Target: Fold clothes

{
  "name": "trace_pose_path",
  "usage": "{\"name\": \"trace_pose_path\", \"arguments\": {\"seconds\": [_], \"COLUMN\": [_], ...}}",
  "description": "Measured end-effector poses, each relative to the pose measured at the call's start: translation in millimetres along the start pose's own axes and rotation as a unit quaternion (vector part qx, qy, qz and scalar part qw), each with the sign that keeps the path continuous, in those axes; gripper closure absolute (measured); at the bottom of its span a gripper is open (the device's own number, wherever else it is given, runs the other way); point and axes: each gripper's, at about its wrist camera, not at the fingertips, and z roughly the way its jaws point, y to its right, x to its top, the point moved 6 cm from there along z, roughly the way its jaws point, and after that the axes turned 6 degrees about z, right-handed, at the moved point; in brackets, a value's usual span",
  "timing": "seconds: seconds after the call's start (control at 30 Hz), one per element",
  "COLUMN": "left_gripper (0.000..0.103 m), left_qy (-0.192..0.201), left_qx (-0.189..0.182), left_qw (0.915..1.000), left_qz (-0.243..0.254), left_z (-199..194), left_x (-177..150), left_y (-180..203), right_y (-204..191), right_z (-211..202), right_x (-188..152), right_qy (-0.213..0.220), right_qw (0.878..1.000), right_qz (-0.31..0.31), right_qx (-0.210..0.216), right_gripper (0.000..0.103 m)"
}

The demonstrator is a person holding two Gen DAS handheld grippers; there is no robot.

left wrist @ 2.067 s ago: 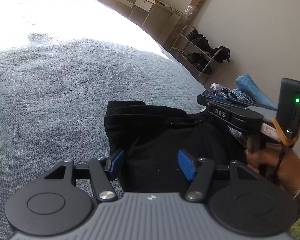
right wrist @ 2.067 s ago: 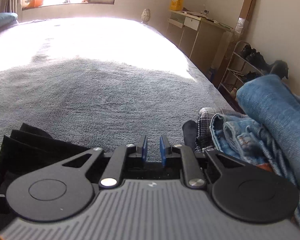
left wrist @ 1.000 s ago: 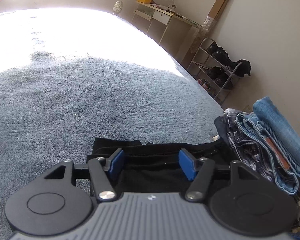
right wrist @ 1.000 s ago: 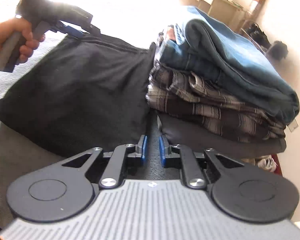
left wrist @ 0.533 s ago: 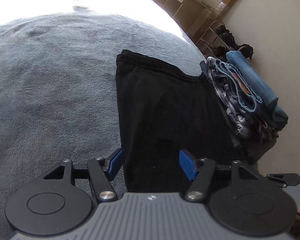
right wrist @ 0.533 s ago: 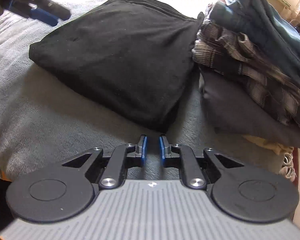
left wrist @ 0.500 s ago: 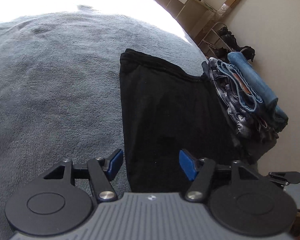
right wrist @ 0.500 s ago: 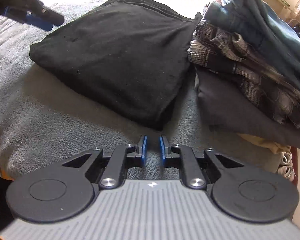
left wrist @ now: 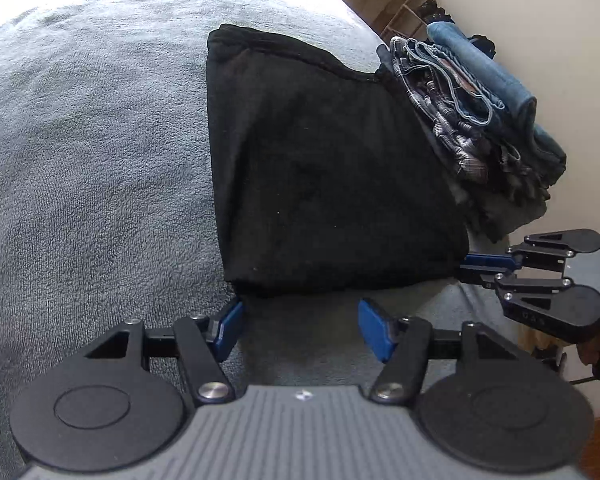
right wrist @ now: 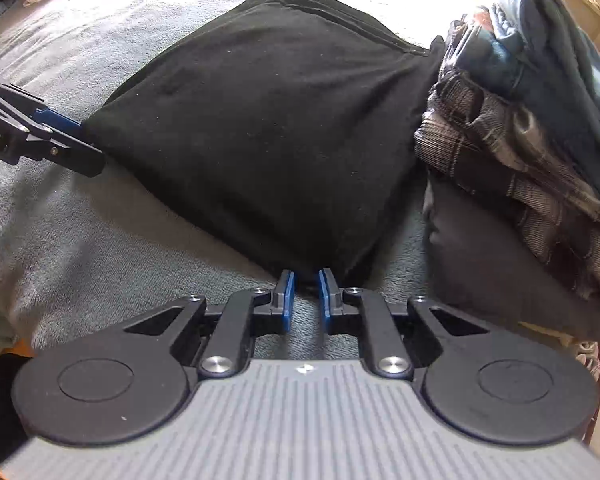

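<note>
Clothes lie on the grey blanket (left wrist: 80,160), which is the largest surface and the landmark for all positions below. On the blanket we find 1 folded black garment (left wrist: 324,168), flat and rectangular, and directly beside it a stack of folded clothes (left wrist: 480,112) topped by blue denim, touching the garment's far corner.

Change since 2 seconds ago: then the black garment was bunched directly in front of the left gripper; it now lies free as a finished fold. We judge this fold complete, with transfer to the stack the likely next step.

Left gripper (left wrist: 300,326): jaws apart, nothing between them, positioned just off the garment's near edge. Right gripper (right wrist: 303,296): jaws nearly together with only a narrow slot, nothing gripped, tips at the garment's near corner. In the left view, it sits at the garment's corner nearest the stack.
</note>
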Motion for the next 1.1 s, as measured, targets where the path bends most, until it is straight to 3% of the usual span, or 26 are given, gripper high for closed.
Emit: {"name": "trace_pose_path", "arguments": {"seconds": [0.13, 0.23, 0.37, 0.43, 0.53, 0.63, 0.8, 0.93, 1.07, 1.1], "left_gripper": [0.04, 0.04, 0.04, 0.042, 0.043, 0.043, 0.043, 0.043, 0.043, 0.043], "left_qy": [0.019, 0.037, 0.071, 0.078, 0.097, 0.128, 0.11, 0.083, 0.07, 0.068], "left_qx": [-0.001, -0.006, -0.006, 0.0, 0.017, 0.033, 0.006, -0.021, -0.033, -0.037], "left_qw": [0.9997, 0.9979, 0.9924, 0.9911, 0.9902, 0.9886, 0.9938, 0.9963, 0.997, 0.997], "left_qz": [-0.013, -0.053, -0.1, -0.108, -0.099, -0.071, -0.012, 0.005, -0.003, -0.008], "left_z": [-16.7, -17.9, -17.0, -13.5, -17.3, -28.9, -16.1, 5.0, 13.3, 13.4], "left_x": [0.0, 1.5, 6.2, 9.4, 15.8, 19.9, 18.6, 10.9, 2.9, 1.8], "left_y": [3.4, -4.0, -17.7, -21.9, -23.2, -18.2, 2.4, 13.3, 12.3, 10.9], "right_y": [-4.5, -18.0, -42.1, -48.4, -44.5, -39.5, -55.1, -77.8, -75.3, -69.2], "right_z": [-23.6, -27.2, -7.0, 7.3, 30.9, 19.4, 28.4, 72.4, 117.7, 121.2], "right_x": [28.6, 60.6, 86.7, 82.6, 60.3, 71.7, 136.3, 182.9, 213.3, 223.1], "right_qy": [0.042, 0.079, 0.084, 0.059, -0.025, -0.025, 0.038, 0.046, 0.053, 0.065], "right_qw": [0.999, 0.995, 0.991, 0.991, 0.993, 0.994, 0.987, 0.975, 0.979, 0.979], "right_qz": [-0.017, -0.023, -0.053, -0.07, -0.074, -0.051, -0.027, -0.035, -0.045, -0.024], "right_qx": [0.016, 0.05, 0.093, 0.102, 0.091, 0.098, 0.157, 0.216, 0.191, 0.193], "right_gripper": [0.091, 0.091, 0.091, 0.091, 0.091, 0.091, 0.091, 0.091, 0.097, 0.098]}}
